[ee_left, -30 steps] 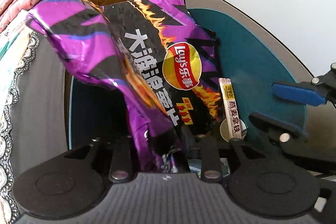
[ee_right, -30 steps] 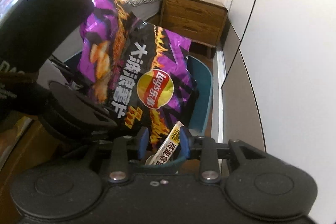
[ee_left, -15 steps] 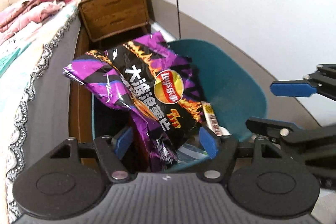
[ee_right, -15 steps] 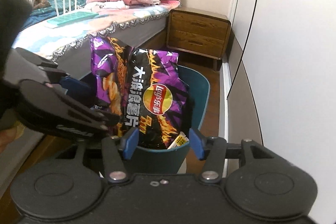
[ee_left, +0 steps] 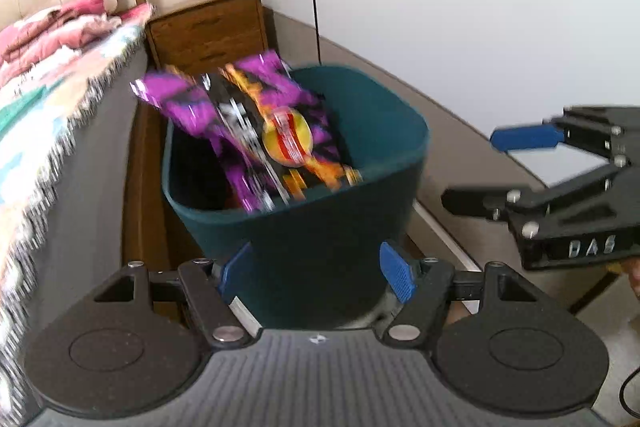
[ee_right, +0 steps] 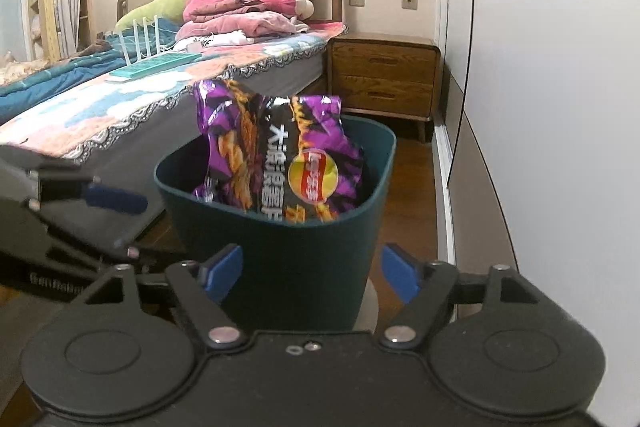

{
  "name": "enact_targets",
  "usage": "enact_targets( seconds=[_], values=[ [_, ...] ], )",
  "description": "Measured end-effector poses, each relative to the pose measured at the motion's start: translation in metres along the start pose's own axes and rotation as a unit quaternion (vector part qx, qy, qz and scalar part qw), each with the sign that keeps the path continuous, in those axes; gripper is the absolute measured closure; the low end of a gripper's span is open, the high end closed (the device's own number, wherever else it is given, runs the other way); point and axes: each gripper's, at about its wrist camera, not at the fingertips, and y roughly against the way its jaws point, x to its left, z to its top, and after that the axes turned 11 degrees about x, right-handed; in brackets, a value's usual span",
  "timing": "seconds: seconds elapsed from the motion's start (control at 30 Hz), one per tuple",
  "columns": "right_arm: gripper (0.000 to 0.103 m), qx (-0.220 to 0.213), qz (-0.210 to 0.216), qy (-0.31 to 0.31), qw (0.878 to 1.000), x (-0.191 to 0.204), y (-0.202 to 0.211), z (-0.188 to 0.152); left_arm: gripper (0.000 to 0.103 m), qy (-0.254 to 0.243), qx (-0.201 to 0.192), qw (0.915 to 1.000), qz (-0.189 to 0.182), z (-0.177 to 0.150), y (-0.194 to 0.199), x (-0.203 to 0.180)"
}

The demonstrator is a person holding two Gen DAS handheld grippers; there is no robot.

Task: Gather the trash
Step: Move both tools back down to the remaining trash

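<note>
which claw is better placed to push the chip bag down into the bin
Left, probably, though it's close. The chip bag pokes above the teal bin on its bed side, where the open left claw sits; the right claw has just opened.

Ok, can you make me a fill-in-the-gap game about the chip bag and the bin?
1. The purple chip bag sticks up out of the dark ____ bin.
2. Nothing is held between the fingers of the left gripper or the right gripper; both are ____.
3. Behind the bin stands a wooden ____ with drawers.
4. Left of the bin in the right wrist view is a ____ piled with pink blankets.

Missing words: teal; open; nightstand; bed
</note>
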Motion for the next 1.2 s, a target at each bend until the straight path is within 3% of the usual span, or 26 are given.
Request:
enact_targets(
  seconds=[0.13, 0.3, 0.37, 0.6, 0.83, 1.0, 1.2],
  values=[
    [0.015, 0.008, 0.008, -0.026, 1.000, -0.014, -0.010, -0.028, 0.024, 0.009, 0.008, 0.9999, -0.002, -0.030, -0.025, -0.019],
    [0.006, 0.046, -0.004, -0.055, 0.997, -0.033, -0.040, -0.066, 0.024, 0.022, 0.049, 0.9986, -0.002, -0.062, -0.075, -0.044],
    [0.000, 0.060, -0.011, -0.072, 0.996, -0.041, -0.053, -0.081, 0.024, 0.019, 0.068, 0.9974, 0.011, -0.073, -0.099, -0.055],
    [0.000, 0.114, -0.029, -0.133, 0.984, -0.066, -0.109, -0.124, 0.024, -0.021, 0.116, 0.9904, 0.071, -0.115, -0.183, -0.088],
    [0.000, 0.172, -0.031, -0.154, 0.972, -0.076, -0.176, -0.157, 0.024, 0.023, 0.136, 0.9886, 0.058, -0.144, -0.237, -0.082],
    [0.000, 0.197, -0.036, -0.126, 0.972, -0.069, -0.216, -0.167, 0.024, 0.057, 0.188, 0.9804, 0.020, -0.159, -0.287, -0.062],
    [0.003, 0.235, -0.031, -0.081, 0.968, -0.050, -0.265, -0.170, 0.024, 0.079, 0.210, 0.9742, 0.022, -0.163, -0.326, -0.040]
  ],
)
